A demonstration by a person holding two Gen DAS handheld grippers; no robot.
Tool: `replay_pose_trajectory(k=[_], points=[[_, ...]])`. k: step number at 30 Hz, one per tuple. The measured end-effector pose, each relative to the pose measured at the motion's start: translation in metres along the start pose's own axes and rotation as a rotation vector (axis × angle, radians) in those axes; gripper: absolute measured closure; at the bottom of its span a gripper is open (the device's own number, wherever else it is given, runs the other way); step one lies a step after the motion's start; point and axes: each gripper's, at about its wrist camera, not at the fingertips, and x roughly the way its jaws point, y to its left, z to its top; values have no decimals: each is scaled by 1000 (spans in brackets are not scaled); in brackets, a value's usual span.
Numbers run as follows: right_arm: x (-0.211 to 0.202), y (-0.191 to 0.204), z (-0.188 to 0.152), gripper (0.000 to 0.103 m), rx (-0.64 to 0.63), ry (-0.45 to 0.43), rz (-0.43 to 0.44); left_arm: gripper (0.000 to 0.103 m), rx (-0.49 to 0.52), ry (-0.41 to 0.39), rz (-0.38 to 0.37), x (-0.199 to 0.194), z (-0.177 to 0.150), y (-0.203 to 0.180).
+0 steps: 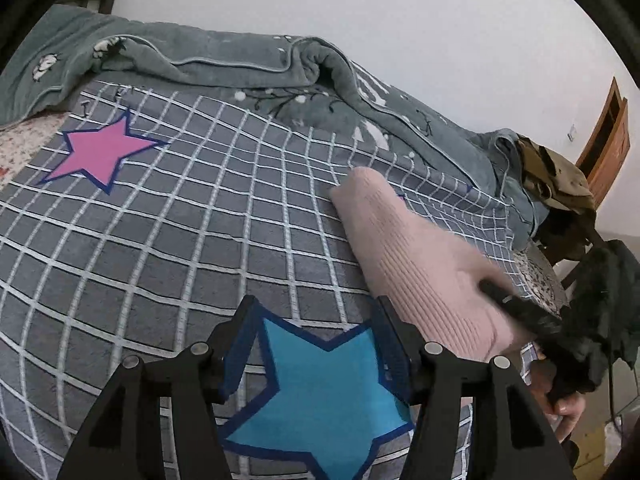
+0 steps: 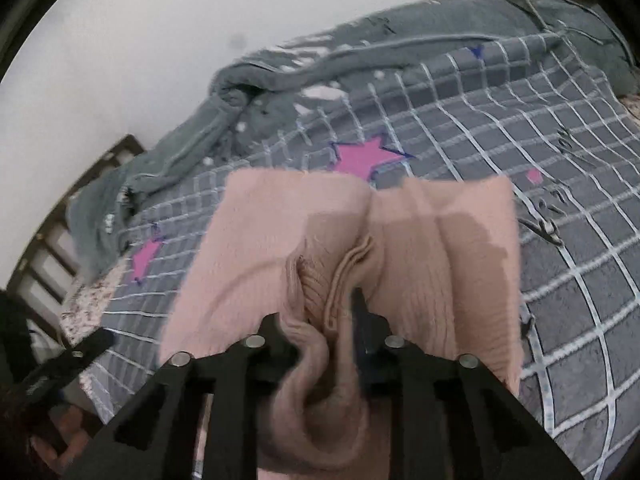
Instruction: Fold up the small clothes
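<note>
A pink ribbed knit garment (image 1: 400,248) lies on the grey checked bed cover (image 1: 180,220), towards the right. In the right wrist view the garment (image 2: 440,260) spreads out ahead, its near edge bunched into folds. My right gripper (image 2: 320,312) is shut on that bunched edge, and from the left wrist view it (image 1: 520,312) shows as a black blur pinching the garment's near end. My left gripper (image 1: 316,308) stands open to the left of the garment, above a blue star (image 1: 320,392) printed on the cover, with nothing between its fingers.
A rumpled grey-green blanket (image 1: 240,60) runs along the far side by the white wall. A pink star (image 1: 100,152) marks the cover at the left. Brown and dark clothes (image 1: 560,184) are piled off the right end. A dark wooden bed frame (image 2: 60,220) stands at the left.
</note>
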Motion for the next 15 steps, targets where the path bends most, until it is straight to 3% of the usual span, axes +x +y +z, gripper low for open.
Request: replay_pose_trajectory(k=[4,6,8,12,15], points=[[-60,2,-3,85,-34,-196,20,47,20,15,-38,4,-4,-11],[-74,-5,-8,85,-48,-221,-14,46,26,21,-68,4,-5,-17],[-77,-22,-18,84,-43,-207,-83,43,43,30,-95,6,-7,-28],[-59,-54,-36,81,21,-85,-117,43,77,54,-131,17,-8,-53],[-68,-50,-42,78,-5,-93,-126,43,87,70,-150,25,-7,-71]])
